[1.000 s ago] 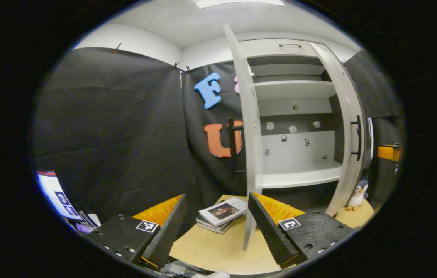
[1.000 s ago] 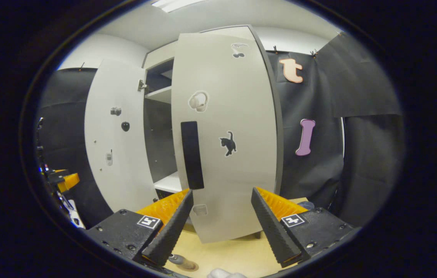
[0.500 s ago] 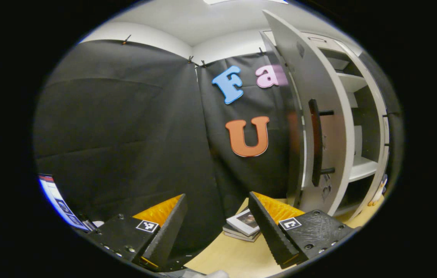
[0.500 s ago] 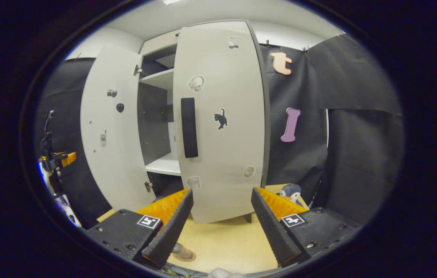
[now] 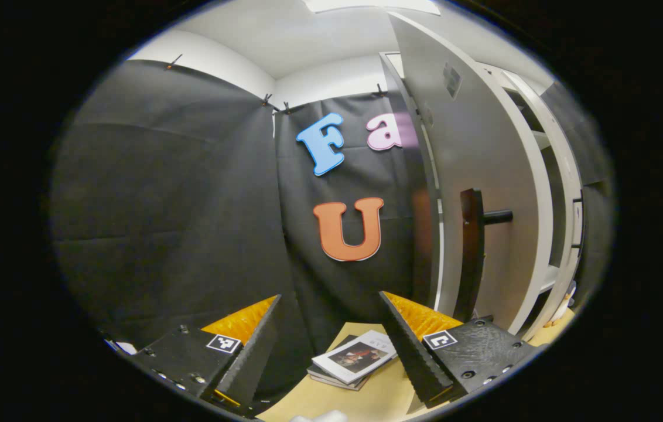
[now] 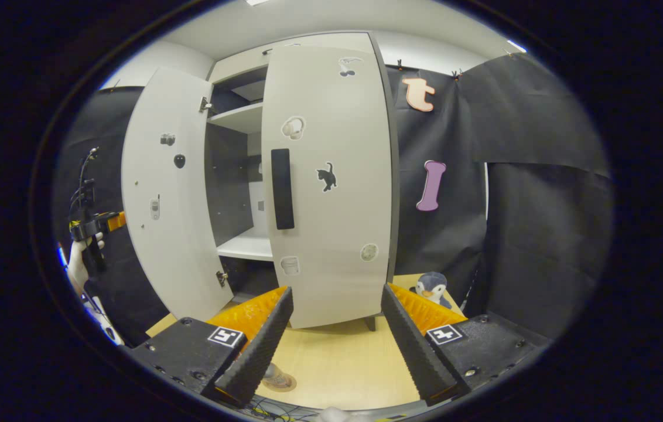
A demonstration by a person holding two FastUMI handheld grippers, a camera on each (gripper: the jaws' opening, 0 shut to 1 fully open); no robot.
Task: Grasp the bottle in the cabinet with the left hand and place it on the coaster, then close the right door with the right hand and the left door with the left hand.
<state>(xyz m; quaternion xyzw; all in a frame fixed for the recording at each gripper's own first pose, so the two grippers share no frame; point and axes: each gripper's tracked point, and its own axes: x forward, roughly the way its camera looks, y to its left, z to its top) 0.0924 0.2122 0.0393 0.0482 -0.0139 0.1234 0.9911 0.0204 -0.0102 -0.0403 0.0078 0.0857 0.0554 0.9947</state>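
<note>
The left gripper (image 5: 328,346) is held with its jaws wide and nothing between them, above the pale wooden tabletop (image 5: 361,401). A small stack of books (image 5: 354,367) is seen lying on that tabletop at about 6 o'clock, between the fingers. The grey left cabinet door (image 5: 478,193) is seen at 3 o'clock, standing open and viewed from its outer face, with its long dark bar handle (image 5: 471,255) upright just above the right finger.

The right gripper (image 6: 336,343) is likewise held with jaws wide and empty. The grey right cabinet door (image 6: 328,176), with a black vertical handle (image 6: 282,189) and small stickers, is seen at 12 o'clock, nearly shut. The white cabinet shelf (image 6: 246,246) is seen through the gap at 10 o'clock. A round brown coaster (image 6: 279,382) with the base of a bottle (image 6: 272,371) on it is partly hidden behind the left finger at 7 o'clock. A penguin plush toy (image 6: 432,287) sits at 4 o'clock.
</note>
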